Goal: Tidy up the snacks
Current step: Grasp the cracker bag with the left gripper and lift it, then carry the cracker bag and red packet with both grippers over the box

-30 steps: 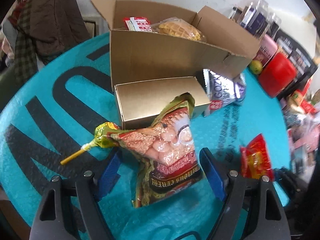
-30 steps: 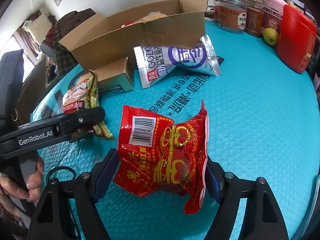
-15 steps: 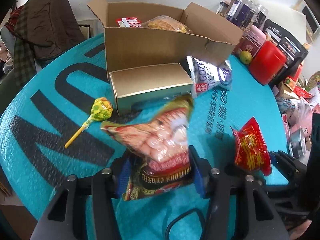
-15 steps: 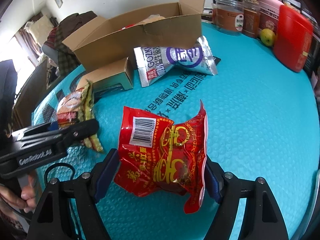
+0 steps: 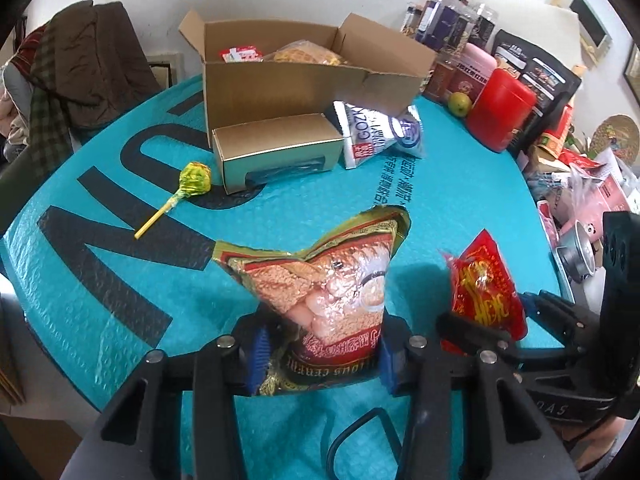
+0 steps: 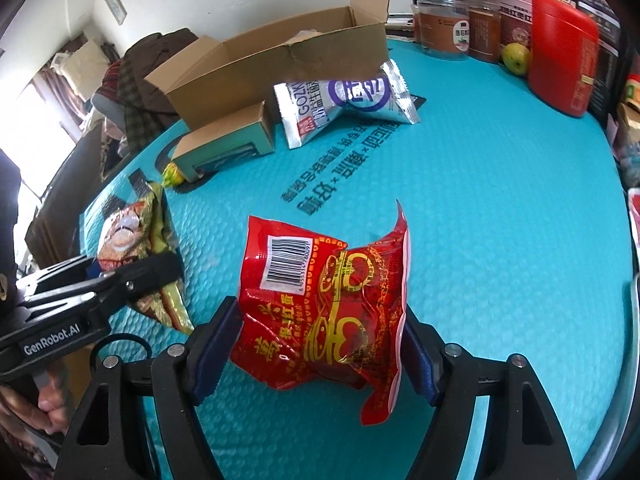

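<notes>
My left gripper has its blue pads pressed on the lower part of a crumpled cereal bag, and its jaws are still closing. The bag stands up from the teal table. To its right, my right gripper grips a red snack bag by both sides, barcode up, its jaws squeezing in slightly. In the right wrist view the cereal bag shows at the left. An open cardboard box with snacks inside stands at the far side.
A small gold box lies before the cardboard box, with a silver-purple snack bag to its right and a green lollipop to its left. A red canister, a green fruit and jars line the far right. Coats hang beyond the left edge.
The left jaws narrowed onto the cereal bag and drew it back from the gold box, uncovering the lollipop. The right gripper kept the red bag and shifted a little.
</notes>
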`<state>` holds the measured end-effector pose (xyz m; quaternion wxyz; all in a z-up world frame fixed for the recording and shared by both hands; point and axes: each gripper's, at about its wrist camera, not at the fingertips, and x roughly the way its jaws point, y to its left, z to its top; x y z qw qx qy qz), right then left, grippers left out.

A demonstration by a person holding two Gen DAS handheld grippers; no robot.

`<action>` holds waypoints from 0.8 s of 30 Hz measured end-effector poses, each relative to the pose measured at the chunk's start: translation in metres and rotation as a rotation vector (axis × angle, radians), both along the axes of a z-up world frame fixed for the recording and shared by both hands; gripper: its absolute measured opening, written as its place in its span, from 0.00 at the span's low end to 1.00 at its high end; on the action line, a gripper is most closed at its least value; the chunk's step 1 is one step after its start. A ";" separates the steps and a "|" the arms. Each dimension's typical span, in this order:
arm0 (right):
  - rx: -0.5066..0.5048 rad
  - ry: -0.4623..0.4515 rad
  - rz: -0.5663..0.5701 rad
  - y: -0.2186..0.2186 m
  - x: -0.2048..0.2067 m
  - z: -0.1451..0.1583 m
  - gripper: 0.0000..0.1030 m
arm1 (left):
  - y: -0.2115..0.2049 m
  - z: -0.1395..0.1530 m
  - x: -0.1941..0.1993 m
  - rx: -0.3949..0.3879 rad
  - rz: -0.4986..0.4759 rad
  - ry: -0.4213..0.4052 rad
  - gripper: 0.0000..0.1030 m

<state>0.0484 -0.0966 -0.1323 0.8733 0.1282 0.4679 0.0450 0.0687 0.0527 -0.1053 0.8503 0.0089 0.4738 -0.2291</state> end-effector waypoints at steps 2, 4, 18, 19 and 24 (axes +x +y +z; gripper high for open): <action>0.004 -0.004 0.000 0.001 -0.005 0.000 0.73 | 0.001 0.003 -0.006 0.001 -0.003 -0.022 0.41; 0.005 -0.006 0.001 0.003 -0.010 0.001 0.73 | 0.002 0.006 -0.012 -0.004 -0.002 -0.037 0.41; 0.045 -0.069 0.038 0.016 -0.035 0.020 0.73 | 0.015 0.031 -0.042 -0.075 -0.006 -0.121 0.41; 0.046 -0.077 0.043 0.018 -0.036 0.023 0.73 | 0.015 0.034 -0.043 -0.078 -0.008 -0.127 0.41; 0.047 -0.113 0.065 0.022 -0.037 0.038 0.72 | 0.014 0.045 -0.047 -0.100 -0.021 -0.156 0.41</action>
